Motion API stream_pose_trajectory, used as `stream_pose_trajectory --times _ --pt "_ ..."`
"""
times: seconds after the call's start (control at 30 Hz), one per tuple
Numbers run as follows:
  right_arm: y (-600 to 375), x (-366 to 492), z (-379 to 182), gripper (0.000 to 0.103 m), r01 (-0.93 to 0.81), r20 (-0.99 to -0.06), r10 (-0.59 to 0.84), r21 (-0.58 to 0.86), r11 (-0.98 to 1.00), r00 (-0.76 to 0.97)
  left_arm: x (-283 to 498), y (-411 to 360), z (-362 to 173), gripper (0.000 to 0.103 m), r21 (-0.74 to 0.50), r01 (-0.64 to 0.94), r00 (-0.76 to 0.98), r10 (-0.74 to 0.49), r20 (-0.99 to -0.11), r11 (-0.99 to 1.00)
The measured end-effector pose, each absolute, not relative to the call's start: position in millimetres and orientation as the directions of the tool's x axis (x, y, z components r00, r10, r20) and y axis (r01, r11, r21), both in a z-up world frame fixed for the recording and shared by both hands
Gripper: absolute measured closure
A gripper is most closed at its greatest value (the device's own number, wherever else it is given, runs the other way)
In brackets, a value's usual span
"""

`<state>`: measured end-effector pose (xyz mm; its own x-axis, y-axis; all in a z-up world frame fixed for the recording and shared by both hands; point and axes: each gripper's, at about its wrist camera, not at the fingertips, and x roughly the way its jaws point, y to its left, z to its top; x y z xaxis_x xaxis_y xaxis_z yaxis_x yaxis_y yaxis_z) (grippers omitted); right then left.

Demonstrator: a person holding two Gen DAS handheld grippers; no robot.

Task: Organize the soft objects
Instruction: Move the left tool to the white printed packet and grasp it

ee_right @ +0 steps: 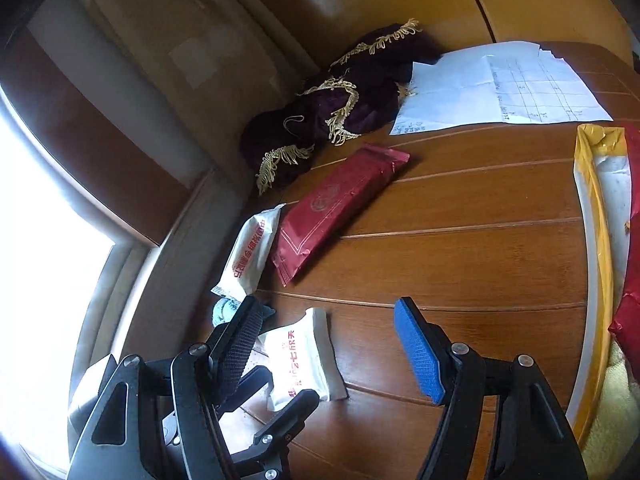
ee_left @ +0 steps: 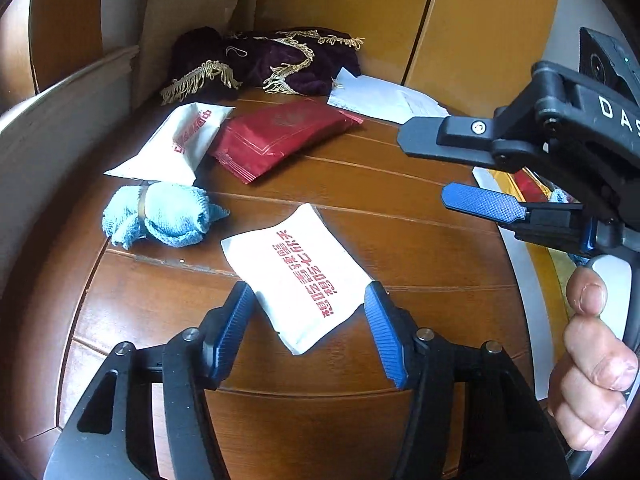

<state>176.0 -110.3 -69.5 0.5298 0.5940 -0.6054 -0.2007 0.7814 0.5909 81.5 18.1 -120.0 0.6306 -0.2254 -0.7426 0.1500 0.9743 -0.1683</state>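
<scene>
While your left tool [ee_left: 308, 300] stands spread astride the near white packet [ee_left: 298, 276] on the table [ee_left: 400, 208], note: packet's long axis runs diagonally between both pads, near corner toward you. Right tool [ee_left: 432, 168], spread and empty, hovers farther off.

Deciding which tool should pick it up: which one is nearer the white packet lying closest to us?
Left. The left tool is open and straddles the white packet. The right tool, also open, sits off to its right, apart.
</scene>
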Motion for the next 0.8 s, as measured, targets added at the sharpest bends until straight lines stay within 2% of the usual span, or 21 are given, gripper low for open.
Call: stream_pose_trajectory --times 0.1,0.23,0.37,0.47,0.5,0.53,0.57,0.63,0.67,0.73,0.8 --pt "-107.3 177.6 -72.9 0.032 -0.205 -0.609 0.602 0.594 0.777 0.516 82.8 19.7 -120.0 0.052 -0.169 0.136 0.634 -0.217 -0.743 0.976" --pt "-104.3 178.1 -73.1 0.032 -0.213 -0.613 0.602 0.589 0.780 0.512 84.2 23.3 -120.1 0.073 -0.189 0.128 0.634 -0.226 -0.740 0.974" --pt "-99.4 178.8 -76.0 0.034 -0.223 -0.625 0.605 0.581 0.783 0.494 85.3 23.1 -120.4 0.081 -0.194 0.133 0.631 -0.235 -0.740 0.972" --pt "-93.6 181.4 -82.8 0.052 -0.219 -0.655 0.593 0.565 0.796 0.467 85.4 23.1 -120.4 0.081 -0.196 0.132 0.631 -0.235 -0.739 0.972" --pt "-91.7 182.8 -86.1 0.063 -0.213 -0.671 0.584 0.555 0.804 0.456 85.7 23.4 -120.5 0.081 -0.200 0.131 0.631 -0.237 -0.739 0.971" --pt "-89.5 184.5 -90.6 0.073 -0.202 -0.694 0.568 0.540 0.817 0.442 85.6 23.6 -120.4 0.081 -0.203 0.130 0.631 -0.239 -0.738 0.970" --pt "-88.0 185.9 -94.5 0.077 -0.193 -0.710 0.557 0.531 0.825 0.430 85.5 23.7 -120.3 0.080 -0.207 0.129 0.631 -0.241 -0.737 0.970" --pt "-85.0 188.1 -101.8 0.090 -0.188 -0.730 0.554 0.527 0.829 0.400 85.4 23.3 -120.0 0.071 -0.212 0.133 0.632 -0.248 -0.734 0.968" --pt "-82.9 188.7 -104.8 0.093 -0.188 -0.736 0.558 0.530 0.827 0.383 85.0 22.4 -119.8 0.067 -0.211 0.140 0.631 -0.251 -0.734 0.967" --pt "-78.8 189.2 -109.0 0.099 -0.193 -0.740 0.573 0.541 0.818 0.353 84.6 19.2 -119.5 0.043 -0.199 0.150 0.632 -0.248 -0.735 0.969" --pt "-76.3 188.1 -111.1 0.100 -0.206 -0.731 0.600 0.564 0.800 0.327 85.3 17.0 -119.9 0.042 -0.186 0.151 0.630 -0.240 -0.739 0.971"
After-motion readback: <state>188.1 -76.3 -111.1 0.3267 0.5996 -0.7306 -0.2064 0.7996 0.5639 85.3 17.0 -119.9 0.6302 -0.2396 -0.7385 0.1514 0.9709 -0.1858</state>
